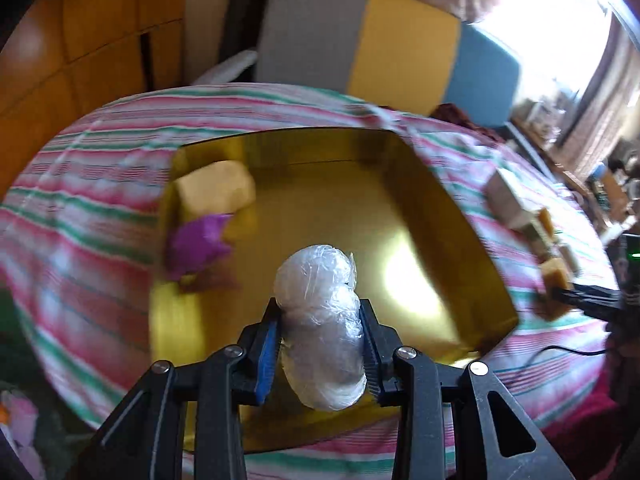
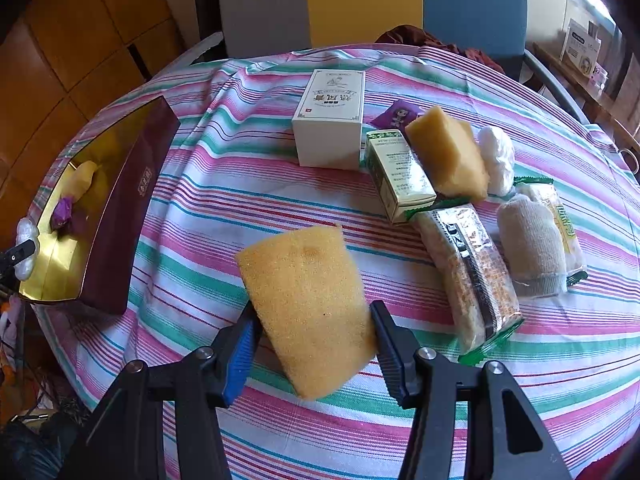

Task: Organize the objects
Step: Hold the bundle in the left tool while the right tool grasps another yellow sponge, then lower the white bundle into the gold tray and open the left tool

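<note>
My left gripper (image 1: 320,312) is shut on a clear plastic-wrapped bundle (image 1: 320,320) and holds it above the gold-lined box (image 1: 420,200). Inside the box lie a yellow sponge (image 1: 218,190) and a purple packet (image 1: 198,244) at the left side. My right gripper (image 2: 312,320) is shut on a yellow sponge (image 2: 308,300) above the striped cloth. In the right wrist view the box (image 2: 120,208) stands at the far left, and the left gripper's bundle (image 2: 26,252) shows at its near end.
On the striped tablecloth (image 2: 240,208) to the right lie a white box (image 2: 330,120), a green carton (image 2: 396,172), another sponge (image 2: 448,152), a white wrapped ball (image 2: 498,160), a snack pack (image 2: 468,272), a rolled sock (image 2: 532,248) and a purple packet (image 2: 396,116). A chair (image 2: 360,0) stands behind.
</note>
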